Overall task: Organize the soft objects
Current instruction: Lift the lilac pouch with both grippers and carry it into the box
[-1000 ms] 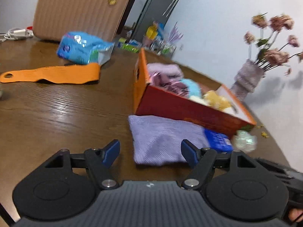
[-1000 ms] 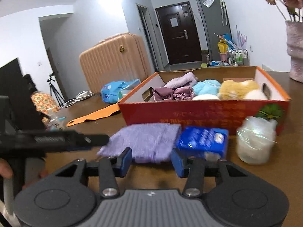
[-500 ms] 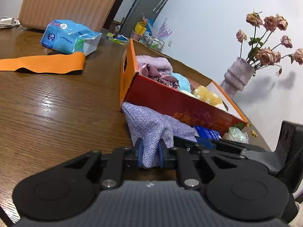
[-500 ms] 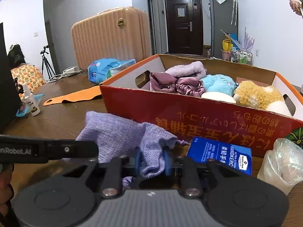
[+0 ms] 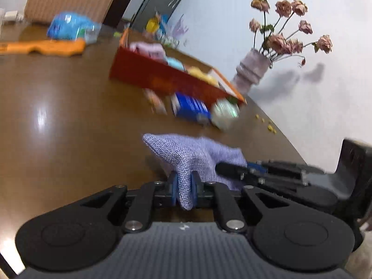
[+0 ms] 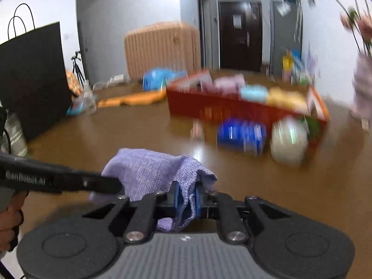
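Note:
A lilac woven cloth [image 5: 197,153] hangs between both grippers above the brown table [image 5: 69,116]. My left gripper [image 5: 184,187] is shut on one edge of it. My right gripper [image 6: 186,197] is shut on another edge of the same cloth [image 6: 148,172]. The right gripper's body shows in the left wrist view [image 5: 290,174], close on the right. A red cardboard box [image 6: 232,107] holding several soft items, pink, blue and yellow, stands further back on the table; it also shows in the left wrist view [image 5: 162,76].
A blue packet [image 6: 241,134] and a crinkled clear bag [image 6: 288,139] lie in front of the box. An orange strip [image 5: 46,46], a blue wipes pack [image 5: 69,28] and a vase of dried roses [image 5: 253,69] stand around. A black paper bag [image 6: 30,76] stands at left.
Both grippers, shut on the cloth, have pulled it back from the box and lifted it. The box and packets now lie farther away. The view is motion-blurred.

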`<state>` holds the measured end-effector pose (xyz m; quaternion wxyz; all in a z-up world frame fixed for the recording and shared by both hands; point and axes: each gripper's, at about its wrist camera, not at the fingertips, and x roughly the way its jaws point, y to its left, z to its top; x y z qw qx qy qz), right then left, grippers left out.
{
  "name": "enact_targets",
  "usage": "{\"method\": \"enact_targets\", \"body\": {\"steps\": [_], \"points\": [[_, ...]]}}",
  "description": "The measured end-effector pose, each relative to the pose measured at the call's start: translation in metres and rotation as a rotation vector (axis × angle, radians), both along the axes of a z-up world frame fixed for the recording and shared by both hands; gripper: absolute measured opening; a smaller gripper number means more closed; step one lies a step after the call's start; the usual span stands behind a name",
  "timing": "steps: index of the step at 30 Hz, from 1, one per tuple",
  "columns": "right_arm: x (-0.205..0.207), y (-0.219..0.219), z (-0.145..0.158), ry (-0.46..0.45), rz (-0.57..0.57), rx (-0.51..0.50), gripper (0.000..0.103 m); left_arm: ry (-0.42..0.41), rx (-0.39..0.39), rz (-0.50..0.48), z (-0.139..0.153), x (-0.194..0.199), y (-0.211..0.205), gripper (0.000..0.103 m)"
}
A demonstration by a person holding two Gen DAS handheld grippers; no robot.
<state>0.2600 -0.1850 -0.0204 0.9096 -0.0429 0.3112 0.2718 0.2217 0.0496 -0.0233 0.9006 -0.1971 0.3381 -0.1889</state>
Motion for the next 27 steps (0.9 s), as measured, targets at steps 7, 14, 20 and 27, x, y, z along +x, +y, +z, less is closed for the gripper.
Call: {"method": "enact_targets", "body": {"steps": [7,14,20,27], "points": [[-0.024,-0.040,-0.002,0.009,-0.123,0.140,0.051,-0.026,0.084,0.025,0.003,-0.006,-0.014,0.049],[-0.019,-0.029,-0.023,0.027,-0.141,0.098,0.050,-0.012,0.089,0.032,0.000,-0.010,-0.024,0.033],[-0.029,-0.009,-0.030,-0.081,-0.078,-0.029,0.015,-0.042,0.121,-0.006,0.004,-0.012,-0.034,0.019],[0.013,-0.019,0.021,-0.109,-0.062,0.113,0.006,-0.180,0.099,-0.065,0.044,0.031,-0.031,0.012]]}}
